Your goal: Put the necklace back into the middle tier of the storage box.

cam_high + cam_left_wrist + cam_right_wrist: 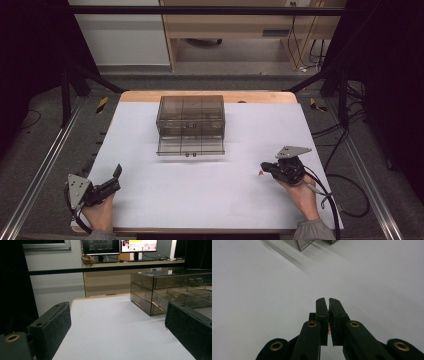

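The left gripper rests at the near-left corner of the white table cover, held by the left hand, and points toward 1 o'clock. Its jaws stand wide apart with nothing between them; in the left gripper view the two black pads frame bare cover. The right gripper sits at the near-right of the cover in the right hand and points toward 9 o'clock. Its jaws are pressed together on a small thin copper-coloured object, seen in the right gripper view as a sliver between the pads; its exact kind cannot be told. In the high view a small reddish speck shows at the jaw tips. Beyond both grippers, at 12 o'clock on the far half of the cover, stands a clear smoky plastic drawer box. Its lower drawer is pulled out toward the person, showing divided compartments.
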`<state>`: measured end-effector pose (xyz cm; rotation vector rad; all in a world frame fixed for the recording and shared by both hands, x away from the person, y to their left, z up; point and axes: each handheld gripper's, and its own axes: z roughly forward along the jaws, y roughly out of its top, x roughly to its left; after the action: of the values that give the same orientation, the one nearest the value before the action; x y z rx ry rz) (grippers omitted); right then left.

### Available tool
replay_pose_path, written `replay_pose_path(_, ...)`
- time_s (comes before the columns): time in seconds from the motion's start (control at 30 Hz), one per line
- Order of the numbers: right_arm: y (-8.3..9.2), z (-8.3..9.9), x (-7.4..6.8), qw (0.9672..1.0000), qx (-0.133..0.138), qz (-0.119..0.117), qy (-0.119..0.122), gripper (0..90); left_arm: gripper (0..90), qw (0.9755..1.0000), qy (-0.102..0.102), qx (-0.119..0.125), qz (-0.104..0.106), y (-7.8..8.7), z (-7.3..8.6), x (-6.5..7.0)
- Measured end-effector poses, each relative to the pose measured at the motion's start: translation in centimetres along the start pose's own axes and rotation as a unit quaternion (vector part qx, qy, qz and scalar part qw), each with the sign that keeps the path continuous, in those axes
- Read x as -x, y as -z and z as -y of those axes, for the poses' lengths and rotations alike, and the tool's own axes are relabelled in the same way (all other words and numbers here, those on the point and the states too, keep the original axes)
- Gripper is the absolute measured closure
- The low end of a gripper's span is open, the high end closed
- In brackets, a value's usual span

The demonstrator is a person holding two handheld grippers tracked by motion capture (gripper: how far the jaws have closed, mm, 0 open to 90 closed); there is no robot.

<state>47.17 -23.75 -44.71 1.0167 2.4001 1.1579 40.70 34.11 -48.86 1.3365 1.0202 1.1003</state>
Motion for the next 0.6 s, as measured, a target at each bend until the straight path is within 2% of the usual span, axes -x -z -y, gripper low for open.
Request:
replay_pose_path(0.17, 0.7, -0.6, -0.3, 0.9998, 0.018, 0.002, 0.003, 86.8, 6.4, 1.0000, 0.000, 0.000, 0.000, 0.0, 0.0, 0.0)
replay_pose_path(0.3, 1.1, -1.4, -1.0, 0.9996, 0.023, 0.010, 0.016, 86.8, 6.4, 1.0000, 0.001, 0.000, 0.000, 0.0, 0.0, 0.0)
replay_pose_path(0.6, 1.9, -2.8, -1.9, 0.9988, 0.041, 0.010, 0.023, 86.8, 6.4, 1.0000, 0.001, -0.001, 0.000, 0.0, 0.0, 0.0)
